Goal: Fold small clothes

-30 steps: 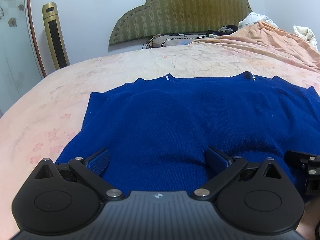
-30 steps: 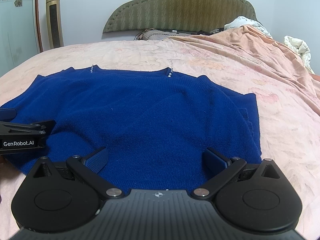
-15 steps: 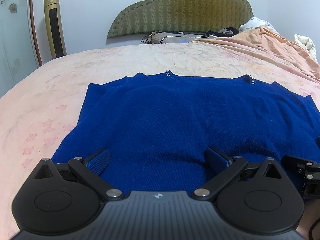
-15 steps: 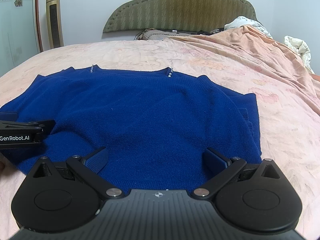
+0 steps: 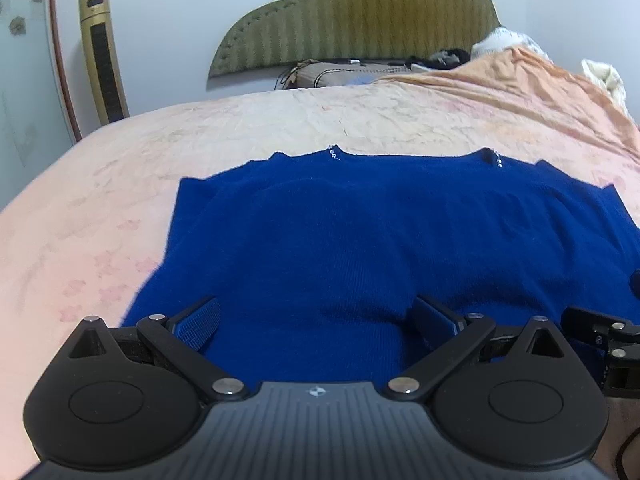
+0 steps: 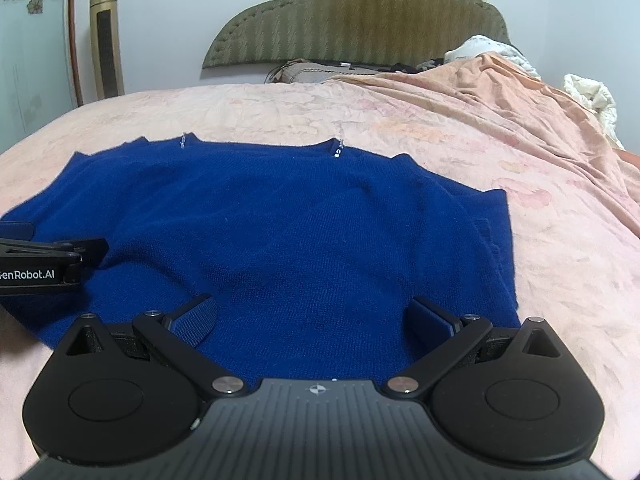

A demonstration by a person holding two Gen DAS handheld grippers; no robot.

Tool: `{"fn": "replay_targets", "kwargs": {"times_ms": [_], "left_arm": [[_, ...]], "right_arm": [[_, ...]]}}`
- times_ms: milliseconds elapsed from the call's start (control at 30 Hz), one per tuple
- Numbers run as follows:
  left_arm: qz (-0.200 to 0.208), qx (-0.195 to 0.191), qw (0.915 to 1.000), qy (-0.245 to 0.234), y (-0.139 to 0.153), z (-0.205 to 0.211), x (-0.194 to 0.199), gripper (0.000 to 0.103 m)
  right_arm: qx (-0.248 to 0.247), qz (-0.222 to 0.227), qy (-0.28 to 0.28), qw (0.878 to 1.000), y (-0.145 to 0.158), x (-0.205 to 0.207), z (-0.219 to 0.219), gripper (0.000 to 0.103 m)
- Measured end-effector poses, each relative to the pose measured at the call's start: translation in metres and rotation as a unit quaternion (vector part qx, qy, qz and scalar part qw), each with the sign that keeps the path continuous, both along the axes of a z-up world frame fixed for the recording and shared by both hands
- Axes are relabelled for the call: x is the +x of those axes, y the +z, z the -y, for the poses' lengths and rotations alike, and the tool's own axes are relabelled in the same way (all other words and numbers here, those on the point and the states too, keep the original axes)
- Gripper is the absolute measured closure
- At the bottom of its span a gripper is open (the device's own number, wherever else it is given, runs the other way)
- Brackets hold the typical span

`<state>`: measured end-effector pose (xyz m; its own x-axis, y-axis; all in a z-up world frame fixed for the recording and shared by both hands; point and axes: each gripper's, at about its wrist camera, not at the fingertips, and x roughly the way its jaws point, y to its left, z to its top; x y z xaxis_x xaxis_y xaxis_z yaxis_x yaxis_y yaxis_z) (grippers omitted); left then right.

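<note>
Both claws spread wide and empty over the near hem of a blue sweater on a bed.

The left claw [image 5: 316,326] had its jaws far apart, holding nothing, poised at the hem of the blue sweater [image 5: 360,240]; whether its fingers [image 5: 198,322] touched the knit I cannot tell. The right claw [image 6: 312,322] stood equally wide and released, at the hem nearer the sweater's right edge. The sweater lay flat, neckline away from the cameras, on the bed [image 6: 560,240], whose peach floral cover left bare room to the left, right and beyond the collar. A rumpled orange blanket [image 6: 520,92] was heaped at the far right, near the green headboard [image 5: 360,20]. A gold tower fan [image 5: 102,52] stood by the wall.
</note>
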<state>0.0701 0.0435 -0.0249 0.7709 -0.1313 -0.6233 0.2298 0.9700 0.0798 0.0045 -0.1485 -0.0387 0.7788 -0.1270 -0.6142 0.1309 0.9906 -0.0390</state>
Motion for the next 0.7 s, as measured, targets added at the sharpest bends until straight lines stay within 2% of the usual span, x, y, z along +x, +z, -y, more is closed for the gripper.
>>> {"fn": "replay_targets", "kwargs": {"times_ms": [133,233,333,433,567,700], "left_arm": [[0.019,0.028,0.9994,-0.009,0.014,0.003,-0.009,0.000],[0.012,0.026,0.9995,-0.012,0.023,0.000,-0.011,0.000],[0.010,0.040,0.9991,-0.012,0.028,-0.002,-0.012,0.000],[0.017,0.058,0.9982,-0.005,0.032,-0.004,-0.013,0.000],[0.012,0.057,0.9983,0.000,0.036,-0.011,-0.013,0.000],[0.005,0.055,0.9985,0.005,0.037,-0.016,-0.012,0.000]], "right_arm": [[0.018,0.015,0.010,1.000,0.012,-0.012,-0.006,0.001],[0.003,0.027,0.019,0.999,0.023,-0.019,-0.016,0.001],[-0.015,0.044,0.020,0.999,0.033,-0.027,-0.027,0.000],[-0.013,0.052,0.026,0.998,0.040,-0.032,-0.034,0.000],[-0.009,0.046,0.035,0.998,0.042,-0.035,-0.040,0.001],[-0.040,0.044,0.044,0.997,0.041,-0.038,-0.051,0.001]]}}
